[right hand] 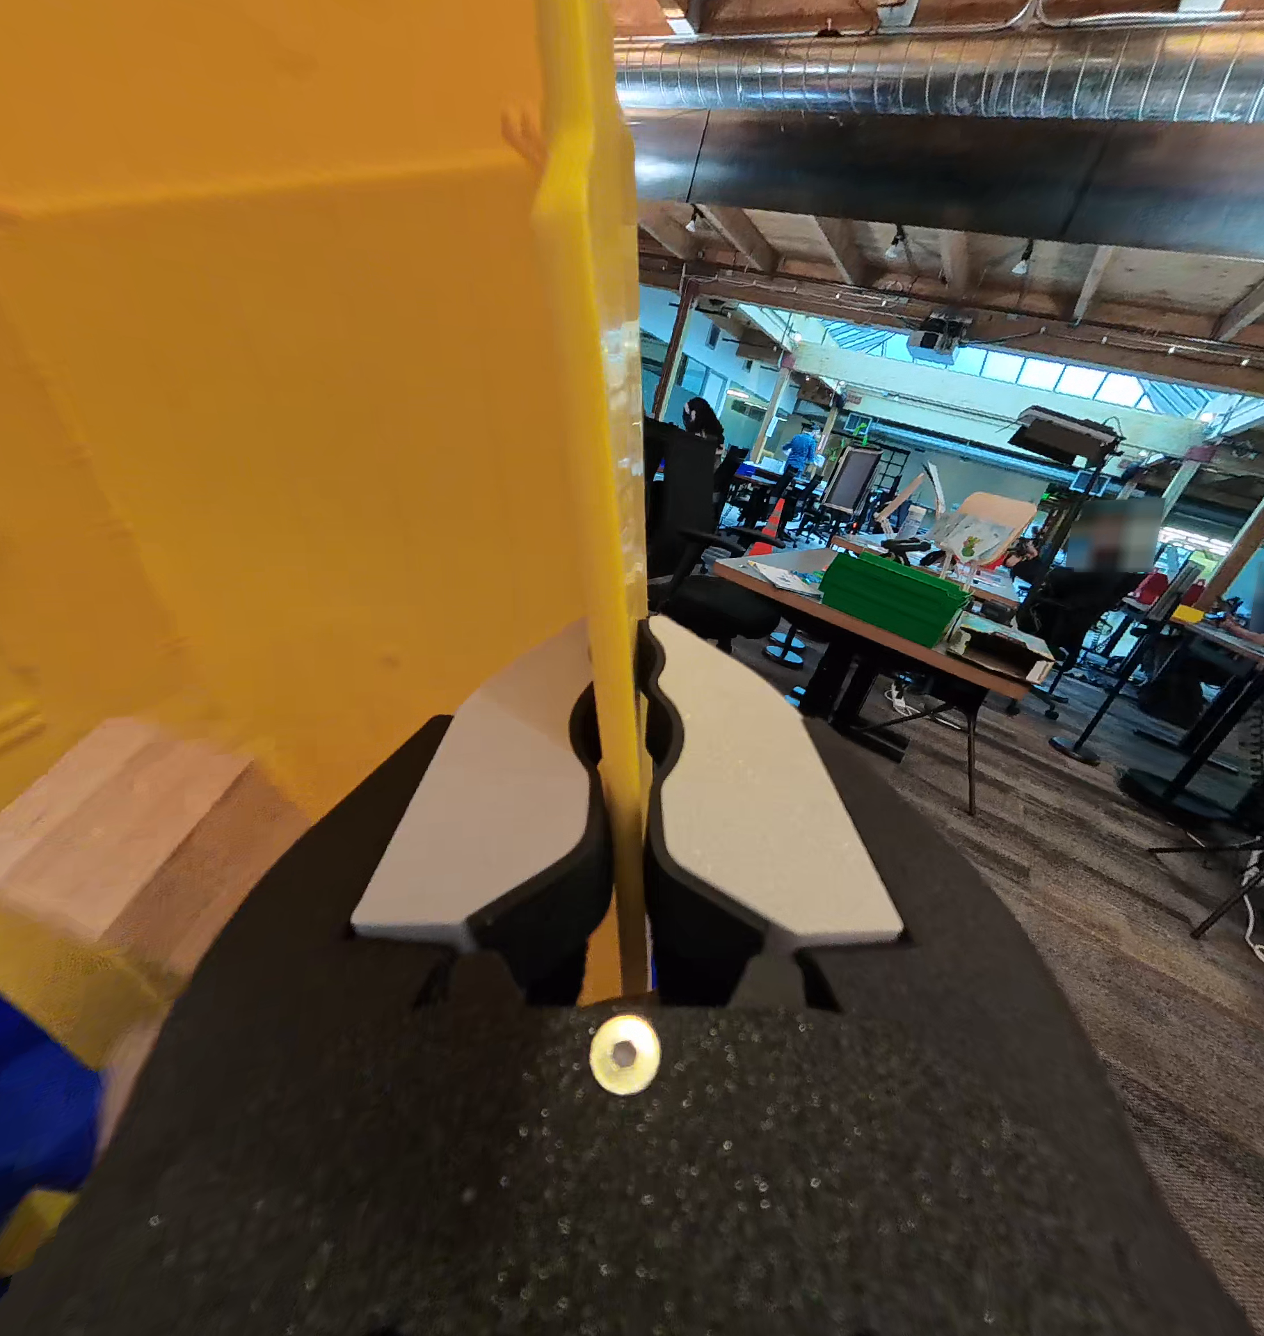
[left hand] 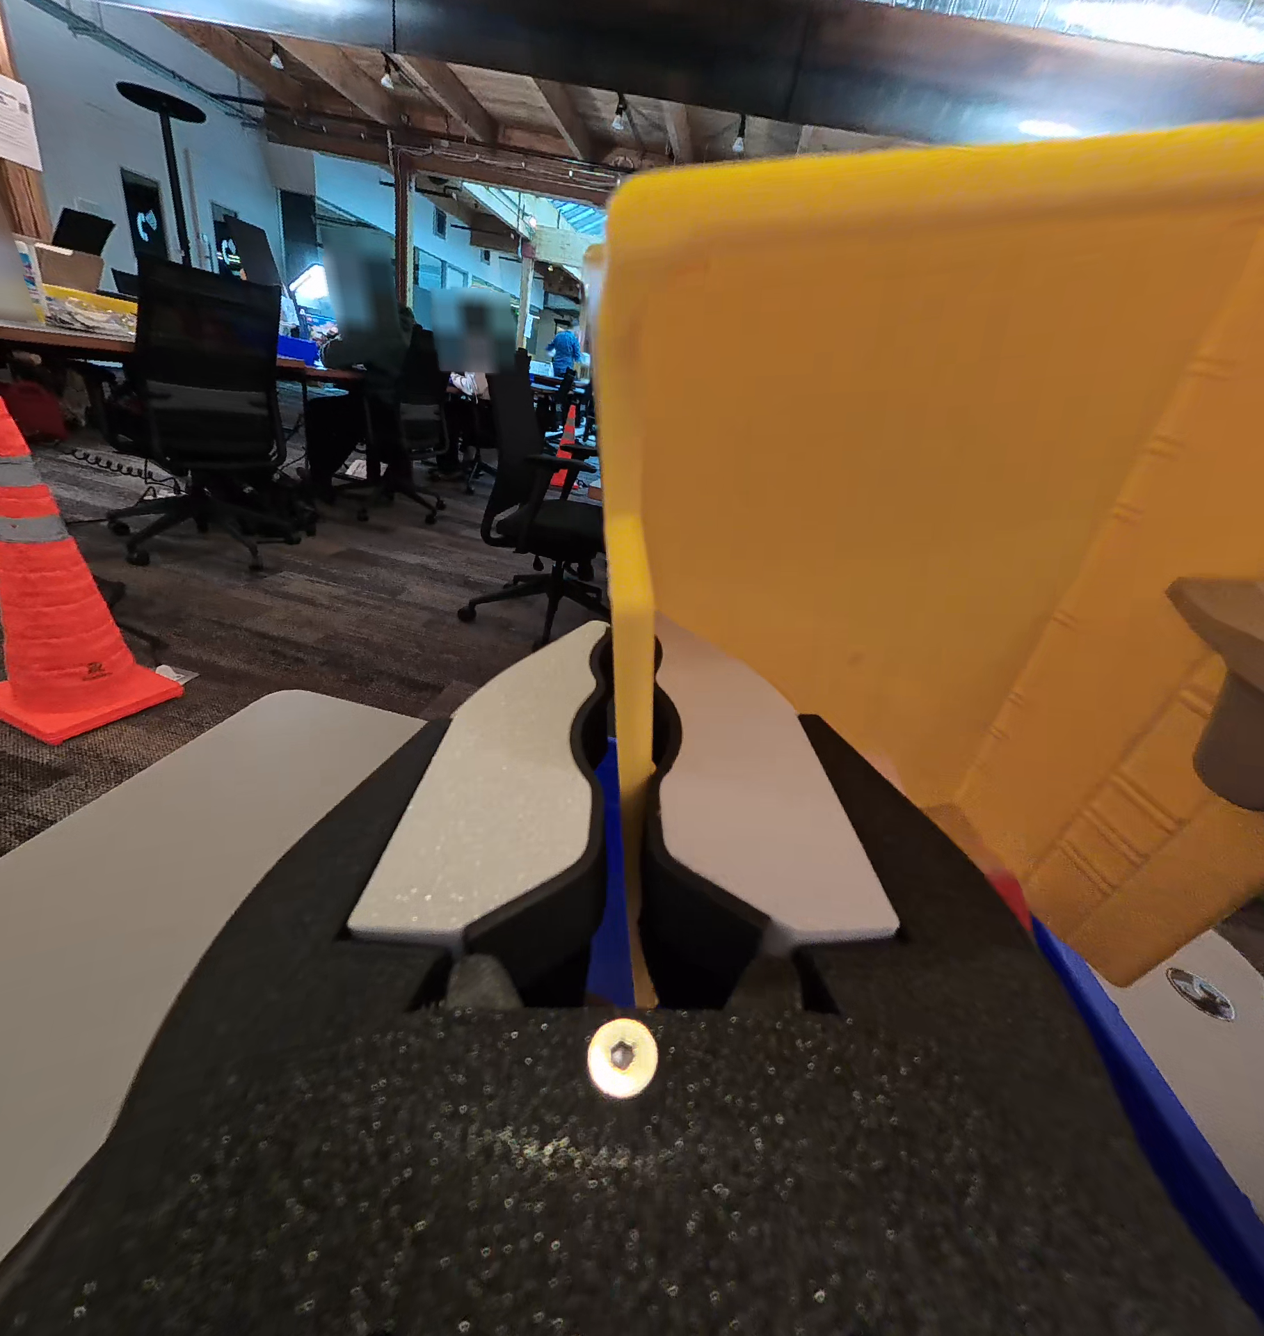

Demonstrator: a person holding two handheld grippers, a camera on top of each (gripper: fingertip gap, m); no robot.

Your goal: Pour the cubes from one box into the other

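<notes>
The left gripper [left hand: 632,651] pinches the thin side wall of the yellow box [left hand: 903,470]. The box is lifted and tipped, and it fills the space to the right of the fingers. Under it, a blue box [left hand: 1149,1128] edge sits on the grey table [left hand: 144,831]. An orange cone [left hand: 43,578] stands on the floor.

The right gripper [right hand: 625,651] pinches the other yellow box [right hand: 289,434] wall. The box rises to its left. A wooden cube [right hand: 87,831] shows low inside, above the blue box [right hand: 22,1120].
</notes>
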